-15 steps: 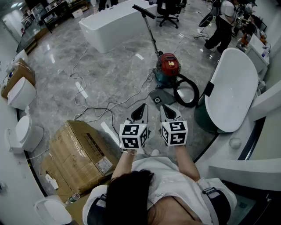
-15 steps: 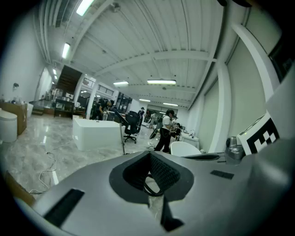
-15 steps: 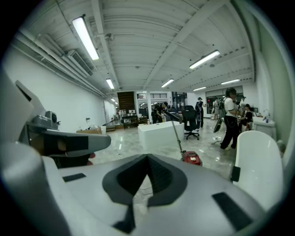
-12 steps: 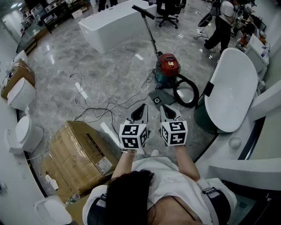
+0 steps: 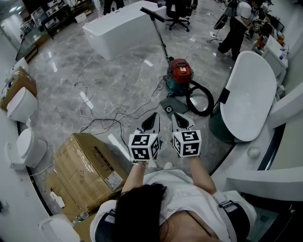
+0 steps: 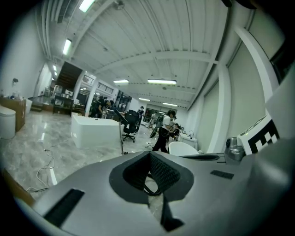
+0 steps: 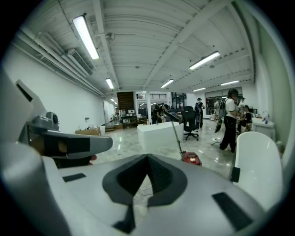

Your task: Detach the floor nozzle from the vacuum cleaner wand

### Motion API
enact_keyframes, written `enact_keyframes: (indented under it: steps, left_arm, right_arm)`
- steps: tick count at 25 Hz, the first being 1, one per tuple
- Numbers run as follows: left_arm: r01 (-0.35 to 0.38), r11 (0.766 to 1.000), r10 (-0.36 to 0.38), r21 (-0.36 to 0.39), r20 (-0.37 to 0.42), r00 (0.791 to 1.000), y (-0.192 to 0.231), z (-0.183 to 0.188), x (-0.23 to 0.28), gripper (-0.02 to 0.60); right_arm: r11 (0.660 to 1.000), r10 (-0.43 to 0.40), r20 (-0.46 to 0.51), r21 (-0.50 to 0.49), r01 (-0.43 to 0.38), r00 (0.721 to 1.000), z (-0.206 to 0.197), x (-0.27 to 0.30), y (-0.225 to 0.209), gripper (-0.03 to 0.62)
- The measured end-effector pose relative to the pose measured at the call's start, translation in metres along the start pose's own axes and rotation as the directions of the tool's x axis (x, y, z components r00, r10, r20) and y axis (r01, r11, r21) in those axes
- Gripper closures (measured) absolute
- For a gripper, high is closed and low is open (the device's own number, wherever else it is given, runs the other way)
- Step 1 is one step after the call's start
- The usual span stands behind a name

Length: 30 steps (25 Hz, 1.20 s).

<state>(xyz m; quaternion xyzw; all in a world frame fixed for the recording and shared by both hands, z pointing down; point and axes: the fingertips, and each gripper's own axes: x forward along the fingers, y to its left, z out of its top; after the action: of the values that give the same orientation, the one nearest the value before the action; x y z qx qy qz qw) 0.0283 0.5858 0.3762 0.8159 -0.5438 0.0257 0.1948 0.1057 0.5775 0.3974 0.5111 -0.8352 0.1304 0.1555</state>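
**Both tongs clenched and empty, vacuum standing well ahead on the floor**

The 2 grippers are held side by side in front of the person, pointing forward and slightly down. The left gripper (image 5: 153, 118) has its jaws pressed together with nothing between them. The right gripper (image 5: 177, 117) is likewise clenched on nothing. Neither touches the vacuum.

The vacuum cleaner (image 5: 180, 72) stands on the grey marble floor (image 5: 118, 71), beyond the gripper tips and apart from them. It is a canister with a red top over a teal lower body. A thin metal wand (image 5: 162, 40) rises from behind it, leaning away towards the upper left. At the wand's high end sits the floor nozzle (image 5: 155, 13), a narrow black bar set crosswise and attached to the wand. A black hose (image 5: 202, 98) loops on the floor to the canister's right. A dark flat piece (image 5: 170, 106) lies between the canister and the grippers; what it is cannot be told.

A white bathtub (image 5: 248, 97) stands at the right, a cardboard box (image 5: 87, 170) at the lower left, and thin cables (image 5: 102, 116) trail across the floor. A long white tub (image 5: 120, 26) lies beyond the nozzle.
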Motion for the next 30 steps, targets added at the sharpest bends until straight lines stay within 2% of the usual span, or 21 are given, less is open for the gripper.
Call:
enact_keyframes:
  steps: [13,24,30]
  left_arm:
    - [0.029,0.999,-0.031,-0.024,-0.048,0.998,0.027,-0.006,0.001,0.578]
    - [0.049,0.998,-0.05,-0.043,-0.021,0.999,0.059,0.007,0.001,0.578]
    - [0.093,0.994,-0.094,-0.059,-0.023,0.995,0.055,0.006,0.006,0.578]
  right_arm:
    - [1.0,-0.003,0.02,0.01,0.003,1.0,0.002,0.015,0.019,0.58]
    - [1.0,0.004,0.032,-0.003,-0.004,0.999,0.012,0.035,0.039,0.58]
    - [1.0,-0.003,0.019,-0.012,0.003,1.0,0.008,0.035,0.037,0.58]
